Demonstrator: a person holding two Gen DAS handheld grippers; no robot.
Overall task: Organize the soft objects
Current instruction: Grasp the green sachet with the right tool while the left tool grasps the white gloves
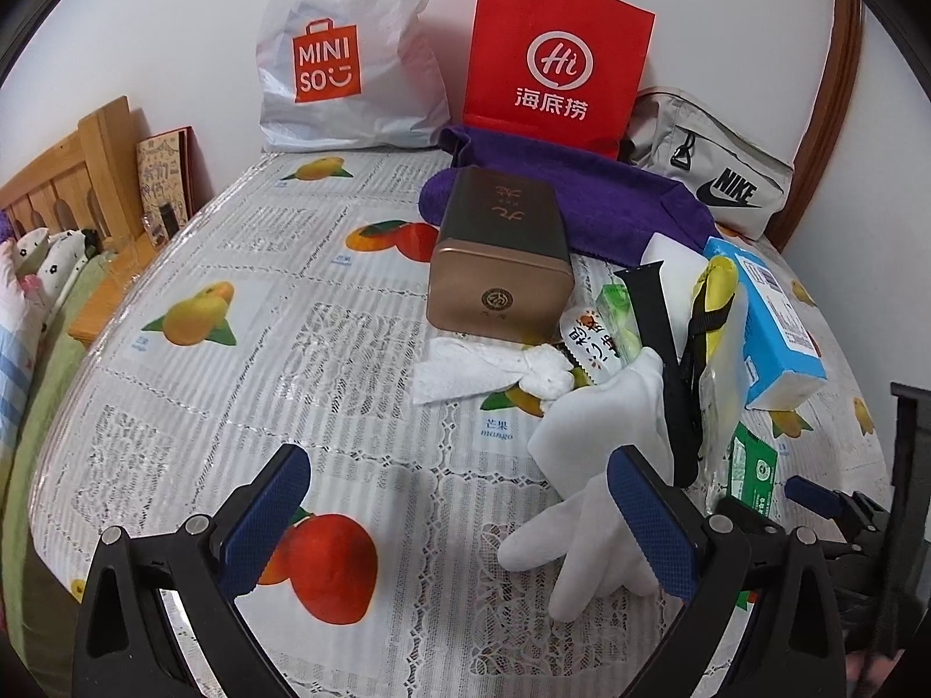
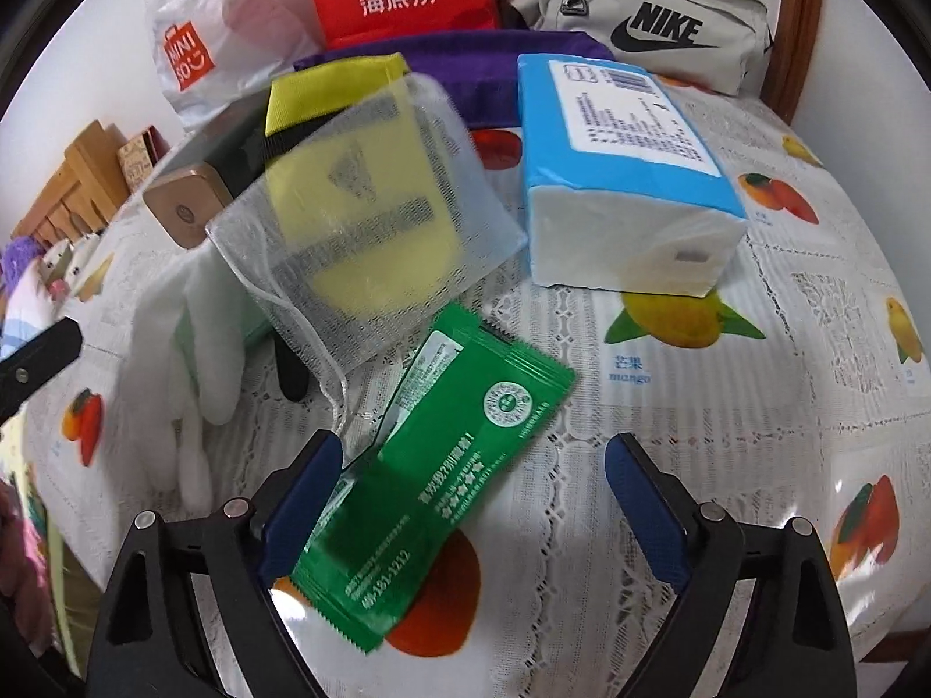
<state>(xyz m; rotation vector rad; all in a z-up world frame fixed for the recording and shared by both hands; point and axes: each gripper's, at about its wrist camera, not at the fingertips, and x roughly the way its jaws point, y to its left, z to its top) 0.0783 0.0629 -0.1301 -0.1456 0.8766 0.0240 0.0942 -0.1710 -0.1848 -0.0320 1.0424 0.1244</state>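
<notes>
A white glove (image 1: 587,494) lies on the fruit-print tablecloth, by my left gripper's right finger; it also shows in the right wrist view (image 2: 192,343). My left gripper (image 1: 459,517) is open and empty above the cloth. A crumpled white tissue (image 1: 489,369) lies in front of a bronze tin (image 1: 500,256). A purple towel (image 1: 582,198) lies behind the tin. My right gripper (image 2: 471,500) is open, with a green packet (image 2: 430,465) between its fingers. A mesh pouch (image 2: 366,215) with a yellow item and a blue tissue pack (image 2: 617,174) lie beyond.
A white Miniso bag (image 1: 343,52), a red paper bag (image 1: 558,58) and a grey Nike bag (image 1: 710,168) stand along the wall. A black watch strap (image 1: 657,314) and snack packets (image 1: 605,331) lie in the clutter. A wooden bed frame (image 1: 64,174) is at the left.
</notes>
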